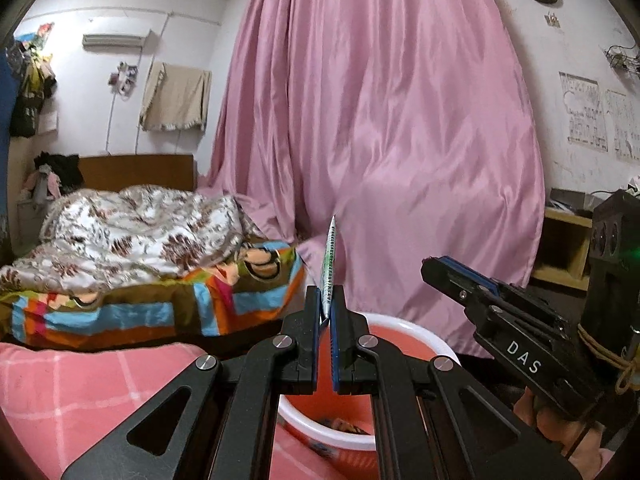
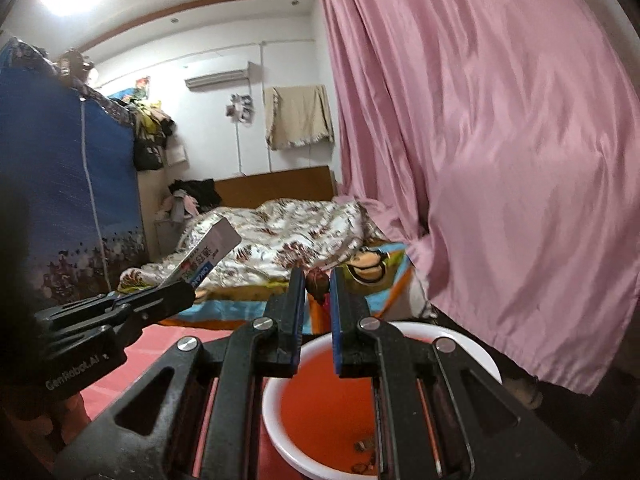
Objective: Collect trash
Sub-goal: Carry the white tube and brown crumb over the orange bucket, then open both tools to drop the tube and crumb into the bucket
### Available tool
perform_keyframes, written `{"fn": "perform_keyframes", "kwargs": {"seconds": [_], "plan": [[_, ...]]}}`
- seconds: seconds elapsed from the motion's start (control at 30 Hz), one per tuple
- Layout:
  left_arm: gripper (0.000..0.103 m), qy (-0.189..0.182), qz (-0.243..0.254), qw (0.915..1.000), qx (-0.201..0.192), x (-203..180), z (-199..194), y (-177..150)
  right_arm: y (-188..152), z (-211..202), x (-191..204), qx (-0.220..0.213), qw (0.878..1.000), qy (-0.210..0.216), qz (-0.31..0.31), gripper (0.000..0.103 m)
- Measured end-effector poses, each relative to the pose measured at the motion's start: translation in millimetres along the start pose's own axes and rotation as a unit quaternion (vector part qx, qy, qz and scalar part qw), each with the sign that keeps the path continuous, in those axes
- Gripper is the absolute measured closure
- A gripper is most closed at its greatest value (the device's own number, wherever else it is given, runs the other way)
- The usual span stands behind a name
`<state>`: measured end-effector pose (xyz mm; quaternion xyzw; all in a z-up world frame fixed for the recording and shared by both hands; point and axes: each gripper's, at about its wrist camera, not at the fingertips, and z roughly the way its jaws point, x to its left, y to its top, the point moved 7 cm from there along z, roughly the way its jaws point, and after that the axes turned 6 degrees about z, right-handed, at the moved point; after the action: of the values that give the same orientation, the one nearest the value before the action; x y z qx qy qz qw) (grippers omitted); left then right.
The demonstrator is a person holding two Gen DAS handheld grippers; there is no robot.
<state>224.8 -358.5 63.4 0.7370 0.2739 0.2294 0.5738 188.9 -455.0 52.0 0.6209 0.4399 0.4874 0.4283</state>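
In the left wrist view, the left claw (image 1: 329,312) is closed on a flat printed packet (image 1: 330,264). The packet is seen edge-on and stands nearly upright above the two fingers, which are pressed against its lower end. Directly below the claw is the red basin (image 1: 404,340) with a white rim, and some small scraps (image 1: 344,426) lie at its bottom. The right claw (image 1: 440,268) enters from the right of the basin, a little above its rim; from this side its fingers look pressed together, but what they hold cannot be told here. Behind the basin hangs the pink curtain (image 1: 380,120), and to the left of the basin is the bed (image 1: 140,272) with a flowered quilt.

In the right wrist view, the right claw (image 2: 317,288) is almost closed — a small dark red piece of trash (image 2: 318,285) is pinched between its fingertips. It is held above the far rim of the red basin (image 2: 472,350), where a few dark scraps (image 2: 362,446) rest on the bottom. To the left of the basin, and higher, the left claw (image 2: 178,290) grips the packet (image 2: 208,254), which shows here its white printed face, tilted up and to the right. The bed (image 2: 280,240) is beyond the basin, the curtain (image 2: 500,140) to the right of it.
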Motion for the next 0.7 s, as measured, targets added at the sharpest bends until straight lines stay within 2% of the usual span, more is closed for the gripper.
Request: {"fn": "perform_keyframes", "kwargs": {"seconds": [0.43, 0.7], "plan": [[0.100, -0.029, -0.051, 0.9947, 0.084, -7.0, 45.5, -32.1, -26.3, 30.4, -40.1, 0.072, 0.997, -0.019, 0.037, 0.083], [0.100, -0.041, -0.057, 0.9893, 0.128, -8.4, 60.9, -49.8, -41.8, 40.0, -49.6, 0.110, 0.992, -0.027, 0.054, 0.083]]}}
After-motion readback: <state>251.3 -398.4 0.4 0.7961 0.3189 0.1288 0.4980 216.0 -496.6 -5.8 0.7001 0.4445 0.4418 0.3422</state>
